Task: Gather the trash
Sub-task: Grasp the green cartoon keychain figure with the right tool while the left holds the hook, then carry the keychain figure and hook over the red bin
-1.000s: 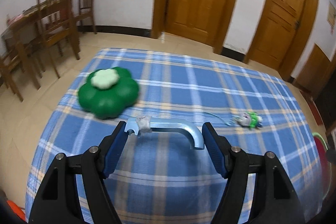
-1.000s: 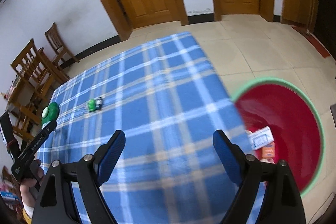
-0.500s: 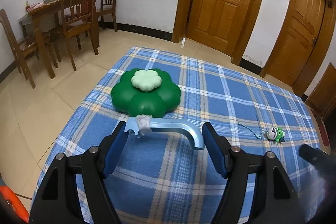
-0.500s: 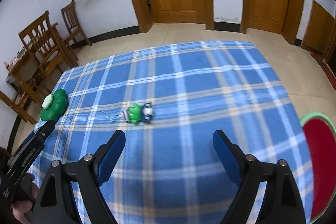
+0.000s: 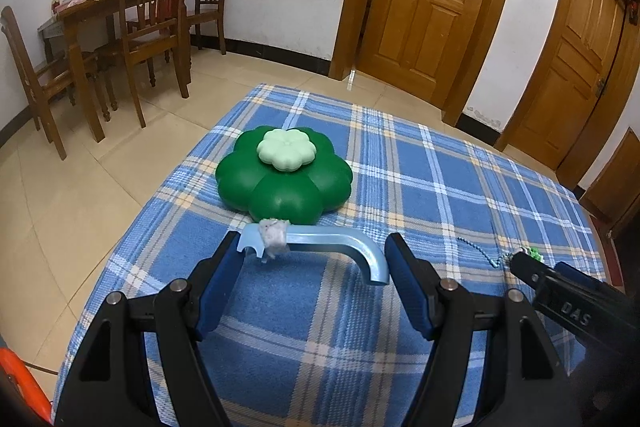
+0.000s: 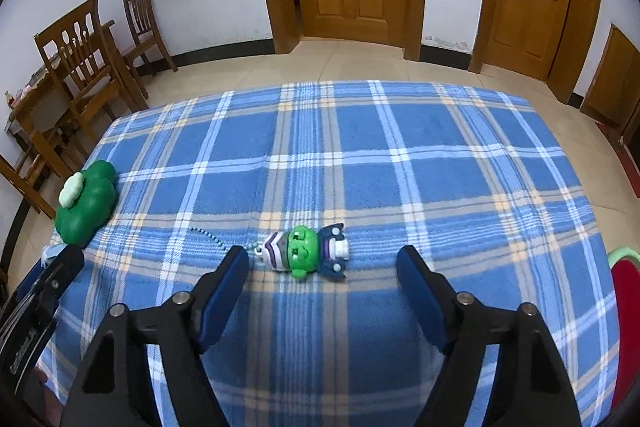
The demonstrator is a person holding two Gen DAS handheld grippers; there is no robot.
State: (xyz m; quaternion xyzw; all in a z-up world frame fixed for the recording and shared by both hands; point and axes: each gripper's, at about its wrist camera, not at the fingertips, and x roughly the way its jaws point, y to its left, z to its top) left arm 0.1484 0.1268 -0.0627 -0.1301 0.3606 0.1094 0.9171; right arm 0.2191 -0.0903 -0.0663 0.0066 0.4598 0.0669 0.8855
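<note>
- The blue plaid cloth (image 6: 400, 187) covers the whole surface under both grippers and reaches far ahead of the jaws in both views.
- A red basin (image 6: 628, 327) with a green rim shows only as a slice at the far right of the right wrist view, well outside the right jaw.
- The green flower-shaped container (image 5: 284, 179) with a pale green lid lies on the cloth just ahead of the left jaws, a little toward the left one. In the right wrist view it is far out to the left, near the cloth's edge.
- The left gripper (image 5: 312, 259) is clenched on a light blue bent metal piece (image 5: 340, 243). The piece spans the gap from jaw to jaw. Its notched end touches the left pad, and its curved end is at the right pad.
- The right gripper (image 6: 322, 281) is closing its jaws. They do not press on anything; the toy lies just ahead of the gap, not touching either pad.
- The green toy figure (image 6: 306, 253) lies on its side on the cloth, slightly closer to the left jaw of the right gripper. Its bead chain (image 6: 212, 237) runs away to the left, past that jaw's tip.
- A small grey-white wad (image 5: 274, 233) is wrapped around the metal piece, close to the left jaw of the left gripper.
</note>
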